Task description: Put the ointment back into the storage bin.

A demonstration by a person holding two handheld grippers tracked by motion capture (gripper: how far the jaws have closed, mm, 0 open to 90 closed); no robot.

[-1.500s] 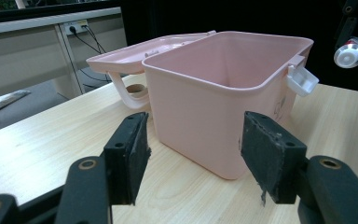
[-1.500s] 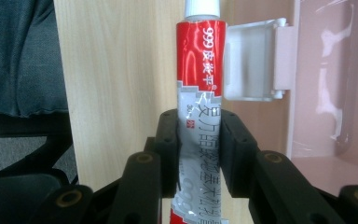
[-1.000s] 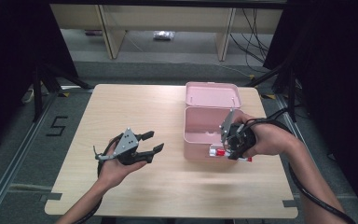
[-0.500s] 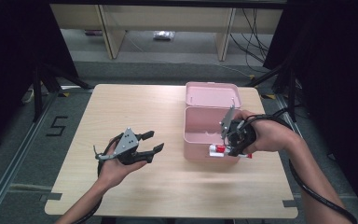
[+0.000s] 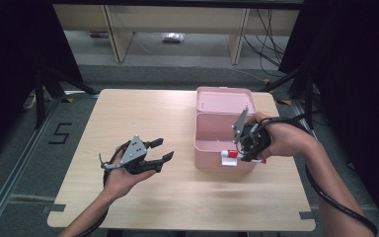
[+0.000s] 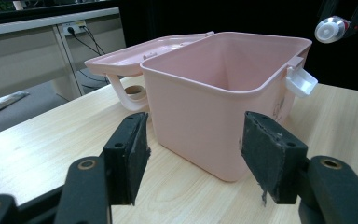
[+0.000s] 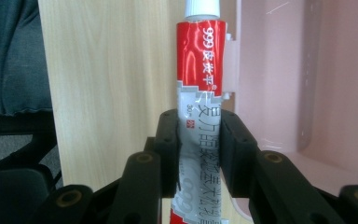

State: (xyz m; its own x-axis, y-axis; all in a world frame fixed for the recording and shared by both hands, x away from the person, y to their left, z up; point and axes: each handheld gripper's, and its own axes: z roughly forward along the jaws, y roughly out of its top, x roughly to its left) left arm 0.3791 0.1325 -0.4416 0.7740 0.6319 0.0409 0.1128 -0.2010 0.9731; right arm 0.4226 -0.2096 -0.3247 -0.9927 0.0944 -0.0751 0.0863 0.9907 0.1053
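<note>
1 wooden table (image 5: pixel 177 197), dark surroundings.

since the earlier pictures, the right hand-held gripper (image 5: pixel 238 154) has shifted a little along the front of the pink box (image 5: pixel 216 129), going from the right part of the front wall toward its middle. the red and white tube (image 5: pixel 232 154) clamped between its jaws has travelled with it, and its white cap end now points left over the box's front rim rather than sitting at the rim's right end. the person's right hand (image 5: pixel 281 140) has followed, drawing slightly inward from the desk's (image 5: pixel 128 108) right edge. in the right gripper view the tube (image 7: pixel 200 84) lies over the line where the desk meets the box's wall.
</note>
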